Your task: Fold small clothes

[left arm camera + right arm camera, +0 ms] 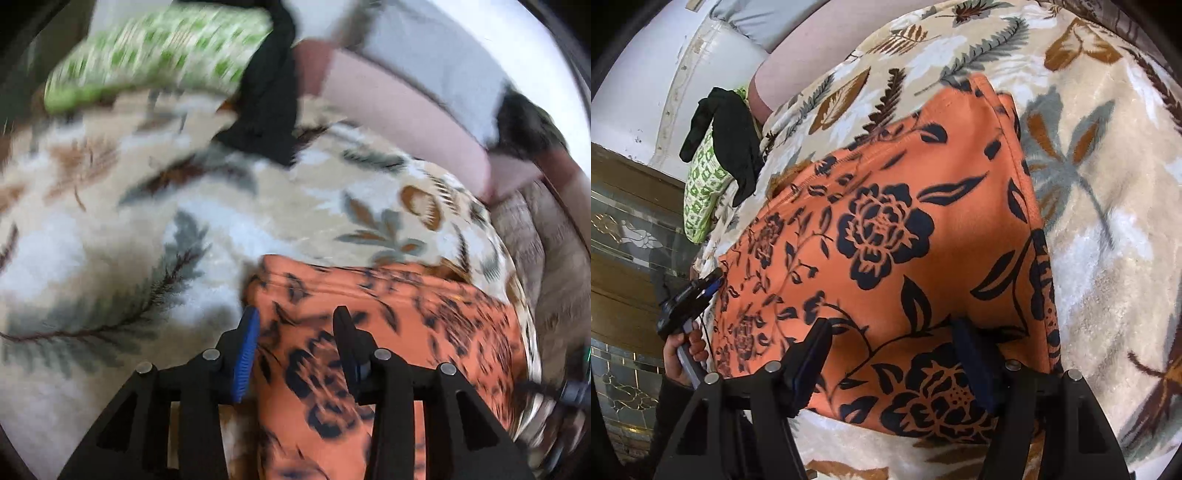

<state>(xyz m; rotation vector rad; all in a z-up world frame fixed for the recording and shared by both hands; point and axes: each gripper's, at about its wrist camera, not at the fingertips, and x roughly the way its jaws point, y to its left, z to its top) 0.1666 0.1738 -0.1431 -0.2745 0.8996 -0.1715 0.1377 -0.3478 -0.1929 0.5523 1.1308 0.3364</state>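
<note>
Garment: orange, dark navy roses and leaves; blanket: cream, with grey, white and brown leaves; pillow at blanket's far edge: green-and-white check; cloth on it: black.

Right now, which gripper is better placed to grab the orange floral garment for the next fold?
Probably the right gripper: its open fingers straddle the near hem of the orange floral garment, in sharp view. The left gripper, also open, sits at the garment's side edge and its view is motion-blurred.
</note>
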